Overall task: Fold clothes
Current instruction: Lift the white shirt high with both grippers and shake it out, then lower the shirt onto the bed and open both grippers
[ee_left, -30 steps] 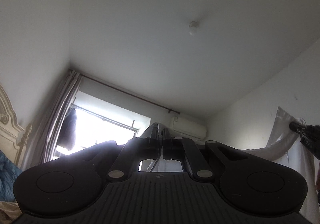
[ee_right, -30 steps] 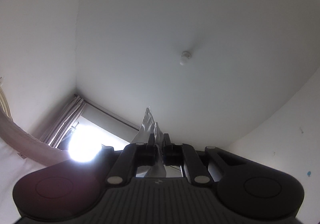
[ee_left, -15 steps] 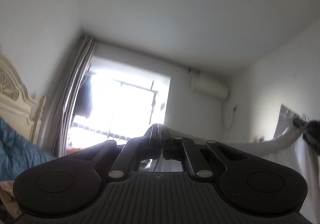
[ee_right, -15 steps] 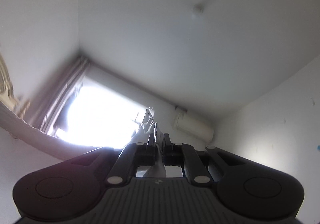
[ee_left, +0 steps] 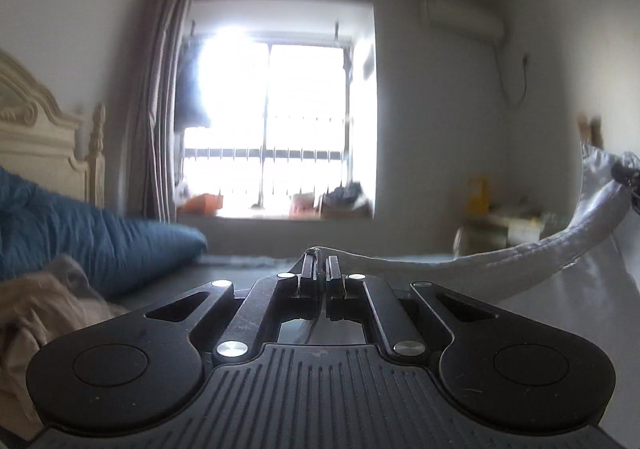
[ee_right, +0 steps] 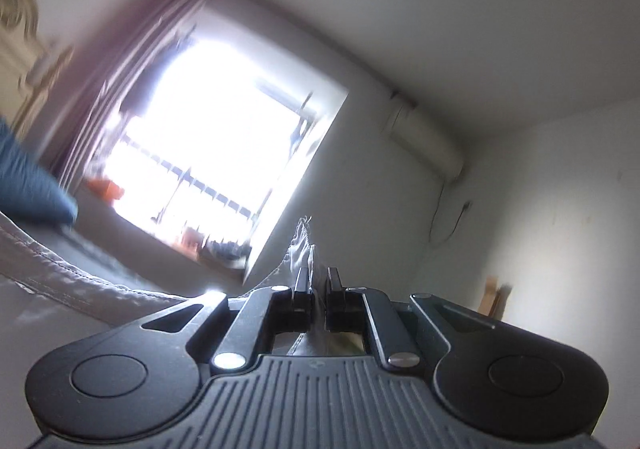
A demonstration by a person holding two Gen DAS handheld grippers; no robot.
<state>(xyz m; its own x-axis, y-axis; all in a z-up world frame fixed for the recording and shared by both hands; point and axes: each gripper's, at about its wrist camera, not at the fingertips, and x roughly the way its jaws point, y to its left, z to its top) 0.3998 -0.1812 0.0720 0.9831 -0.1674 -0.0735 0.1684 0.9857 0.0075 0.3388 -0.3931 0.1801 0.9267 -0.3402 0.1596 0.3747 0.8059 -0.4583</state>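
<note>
The white garment (ee_left: 540,249) is stretched from the centre of the left wrist view to its right edge, and its hem is pinched by the closed left gripper (ee_left: 321,269). In the right wrist view, a corner of the cloth is clamped between the narrow jaws of the right gripper (ee_right: 318,281). A bright window (ee_left: 280,125) is seen behind, a blue duvet (ee_left: 80,241) at lower left.

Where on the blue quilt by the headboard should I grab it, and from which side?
Take the blue quilt at its tapered end nearest the window, coming in from the right in the left wrist view. That end juts free over the bed, while the rest bunches against the headboard.
</note>
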